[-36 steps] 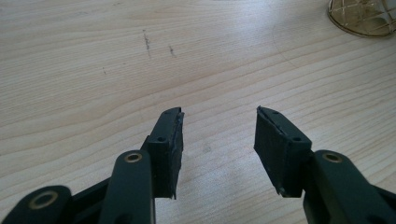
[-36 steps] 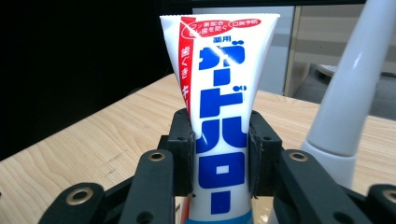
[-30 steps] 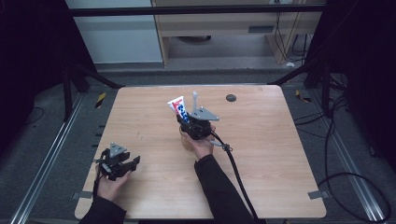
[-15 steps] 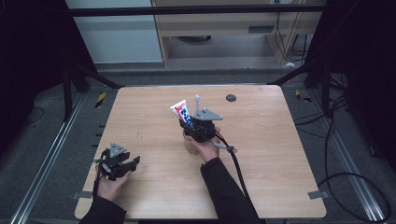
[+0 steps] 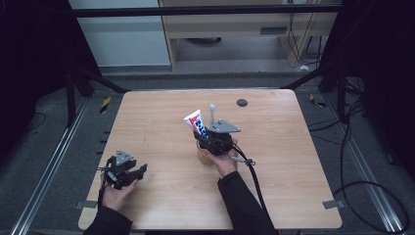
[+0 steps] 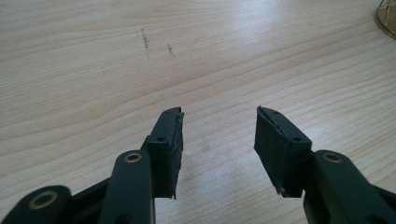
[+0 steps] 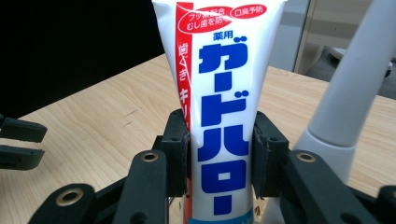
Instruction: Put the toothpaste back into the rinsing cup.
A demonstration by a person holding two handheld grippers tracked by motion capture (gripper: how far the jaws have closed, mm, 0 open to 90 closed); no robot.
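A white toothpaste tube (image 5: 195,123) with blue and red print stands upright, tilted a little left, near the middle of the wooden table (image 5: 303,147). My right gripper (image 5: 201,137) is shut on it; in the right gripper view both pads press the sides of the tube (image 7: 219,116). A white toothbrush (image 5: 212,112) rises just right of the tube (image 7: 345,93). Under the gripper sits a gold wire cup (image 5: 204,157). My left gripper (image 5: 139,171) rests at the front left, open, with bare wood between its jaws (image 6: 218,121).
A small dark round spot (image 5: 241,102) lies on the table's far side. The cup's gold rim (image 6: 386,18) shows at the top right of the left gripper view. Dark frame bars and cables surround the table.
My right gripper has moved a little to the right and toward the person, and the tube and toothbrush have come along with it. The left gripper has stayed put.
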